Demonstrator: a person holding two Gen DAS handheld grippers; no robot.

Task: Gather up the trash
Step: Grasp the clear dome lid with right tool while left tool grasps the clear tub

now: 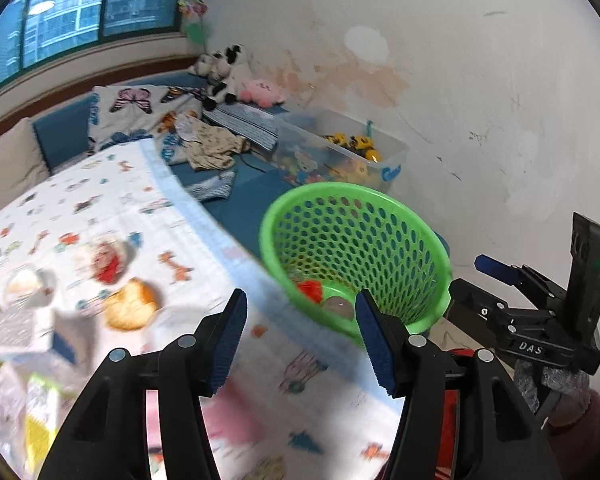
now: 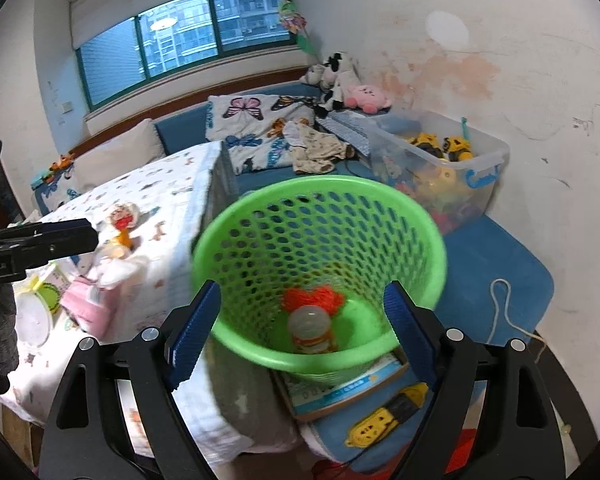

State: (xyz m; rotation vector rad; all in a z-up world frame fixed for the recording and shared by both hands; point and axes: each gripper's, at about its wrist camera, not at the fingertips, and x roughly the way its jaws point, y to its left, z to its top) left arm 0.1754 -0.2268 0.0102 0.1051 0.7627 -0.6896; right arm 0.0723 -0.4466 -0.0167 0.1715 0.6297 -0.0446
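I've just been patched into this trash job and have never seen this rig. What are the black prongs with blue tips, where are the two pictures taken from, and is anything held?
There is no robot arm: a person holds a two-finger gripper in each hand, each carrying a fisheye camera that looks along its fingers. The prongs are those fingers, with blue pads. One picture looks out from the left gripper, the other from the right gripper. Both are open and hold nothing.

A green basket stands beside the table; inside lie a small bottle and something red. On the patterned tablecloth more scraps wait, among them an orange peel and wrappers, blurred.
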